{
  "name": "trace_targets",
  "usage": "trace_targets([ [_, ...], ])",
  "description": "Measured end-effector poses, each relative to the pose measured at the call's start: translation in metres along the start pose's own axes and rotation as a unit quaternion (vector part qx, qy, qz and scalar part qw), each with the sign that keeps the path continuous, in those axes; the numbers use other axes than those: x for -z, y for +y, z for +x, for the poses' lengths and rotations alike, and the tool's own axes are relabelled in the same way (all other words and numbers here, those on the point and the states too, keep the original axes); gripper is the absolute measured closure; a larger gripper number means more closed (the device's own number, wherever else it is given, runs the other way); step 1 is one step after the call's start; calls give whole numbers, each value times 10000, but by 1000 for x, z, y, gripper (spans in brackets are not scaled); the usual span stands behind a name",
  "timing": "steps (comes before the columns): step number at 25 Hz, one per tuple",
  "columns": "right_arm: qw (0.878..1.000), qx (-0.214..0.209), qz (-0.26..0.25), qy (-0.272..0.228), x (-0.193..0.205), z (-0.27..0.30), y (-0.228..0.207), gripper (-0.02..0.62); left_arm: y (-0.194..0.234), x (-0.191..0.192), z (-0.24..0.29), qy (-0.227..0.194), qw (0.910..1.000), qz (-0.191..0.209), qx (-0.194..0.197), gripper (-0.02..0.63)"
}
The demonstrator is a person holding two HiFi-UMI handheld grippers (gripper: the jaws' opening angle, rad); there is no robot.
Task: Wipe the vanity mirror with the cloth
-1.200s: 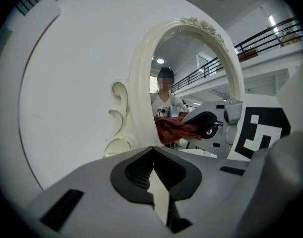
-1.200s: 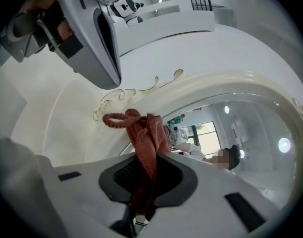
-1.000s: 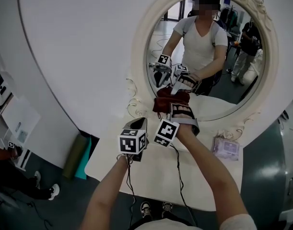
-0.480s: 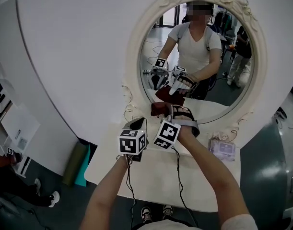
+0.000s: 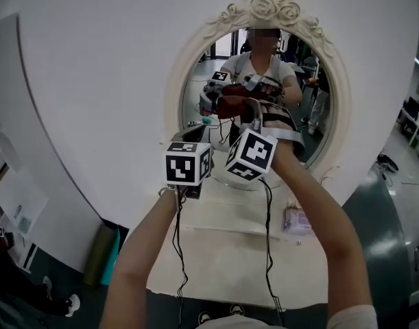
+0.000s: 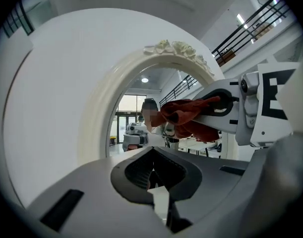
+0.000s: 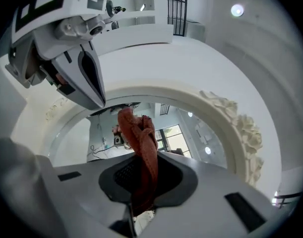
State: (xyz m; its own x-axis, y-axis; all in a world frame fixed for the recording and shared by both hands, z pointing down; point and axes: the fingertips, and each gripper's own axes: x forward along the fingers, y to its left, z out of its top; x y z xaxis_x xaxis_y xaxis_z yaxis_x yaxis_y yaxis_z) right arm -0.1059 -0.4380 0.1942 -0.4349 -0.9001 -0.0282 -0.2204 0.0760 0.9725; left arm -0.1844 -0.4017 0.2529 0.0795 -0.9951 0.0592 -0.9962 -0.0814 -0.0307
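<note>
Moved since a second ago: your right tongs [image 7: 140,190] and the cloth [image 5: 234,105], up from the lower rim of the glass to its upper middle. Your left tongs [image 6: 152,175] sit higher too, beside them.

Item, vanity mirror [image 5: 302,88]: oval, upright against a white wall [image 5: 92,74]; cream frame topped by a rose crest [image 5: 269,7].

Item, cloth: dark red, bunched, clamped between the jaws of your right tongs. Its long axis runs along the jaws, and the free end points away from you at the glass, where it meets its own reflection.

Item, left tongs: jaws drawn together with nothing between them, aimed at the mirror, just left of the right tongs.

Item, worktop [image 5: 223,252]: white, below the mirror.

Item, cables [image 5: 178,252]: black, hanging from both tongs over the worktop.

Item, packet [image 5: 296,219]: small, pale pink, lying flat on the worktop's right part, well apart from both tongs. You cannot tell its contents from these views.
</note>
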Motion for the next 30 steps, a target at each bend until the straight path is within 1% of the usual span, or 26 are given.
trace_targets([
  [2, 9997, 262, -9, -24, 0, -3, -37, 534, -7, -35, 5, -132, 9997, 211, -10, 595],
  [4, 9986, 522, -88, -29, -1, -6, -71, 534, -15, -73, 8, -365, 9984, 422, 12, 595],
  [8, 9954, 942, -167, -5, -3, -8, -130, 534, -30, -146, 6, -908, 9937, 648, 49, 595],
  [10, 9933, 1130, -234, -22, -8, -12, -153, 534, -35, -170, 5, -1026, 9925, 662, 58, 595],
  [13, 9895, 1369, -465, 89, -8, -14, -176, 534, -39, -191, 5, -1103, 9927, 479, 99, 595],
  [15, 9879, 1420, -586, 201, -5, -13, -182, 534, -42, -197, 4, -1137, 9921, 519, 73, 595],
  [18, 9879, 1367, -679, 290, 0, -8, -181, 534, -44, -195, 5, -1105, 9919, 617, 40, 595],
  [23, 9911, 1119, -639, 343, 7, -3, -162, 534, -43, -171, 12, -922, 9943, 536, 73, 595],
  [28, 9932, 923, -612, 361, 11, -2, -137, 534, -48, -155, 14, -1065, 9924, 619, 70, 595],
  [30, 9943, 829, -563, 374, 14, -2, -126, 534, -47, -143, 16, -994, 9935, 555, 29, 595],
])
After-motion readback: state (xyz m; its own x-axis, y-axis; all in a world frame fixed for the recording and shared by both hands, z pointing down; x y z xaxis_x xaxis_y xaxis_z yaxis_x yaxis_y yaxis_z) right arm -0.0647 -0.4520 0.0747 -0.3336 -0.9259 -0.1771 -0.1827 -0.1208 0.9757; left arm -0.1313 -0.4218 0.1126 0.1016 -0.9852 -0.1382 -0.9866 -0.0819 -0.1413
